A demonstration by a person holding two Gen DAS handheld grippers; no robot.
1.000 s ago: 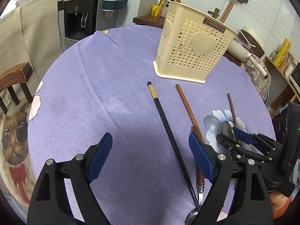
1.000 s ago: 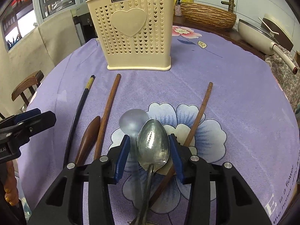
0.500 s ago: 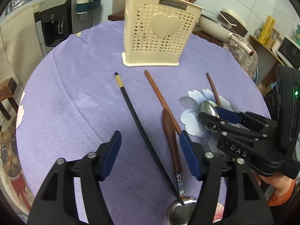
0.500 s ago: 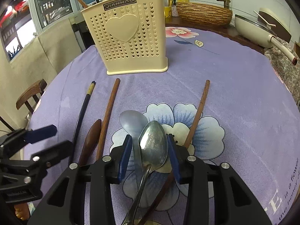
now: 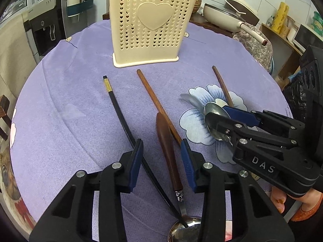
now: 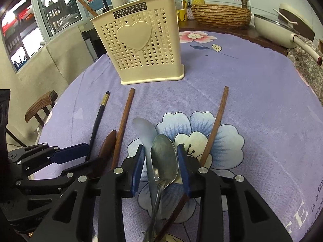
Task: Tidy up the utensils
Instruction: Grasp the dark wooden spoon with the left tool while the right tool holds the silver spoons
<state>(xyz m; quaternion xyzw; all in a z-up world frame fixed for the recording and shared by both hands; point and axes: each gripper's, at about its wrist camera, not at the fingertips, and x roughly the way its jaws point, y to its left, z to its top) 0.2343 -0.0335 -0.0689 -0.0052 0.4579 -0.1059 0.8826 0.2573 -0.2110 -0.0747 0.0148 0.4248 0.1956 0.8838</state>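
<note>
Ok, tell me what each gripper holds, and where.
Nothing gripped. Left gripper, jaws just closing, straddles the wooden spoon by its handle; right gripper, likewise, the metal spoon at its bowl.

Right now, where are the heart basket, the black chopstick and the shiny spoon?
heart basket (image 5: 151, 26): left wrist view, front wall.
black chopstick (image 5: 119, 111): left wrist view, mid-shaft.
shiny spoon (image 6: 164, 157): right wrist view, bowl.
</note>
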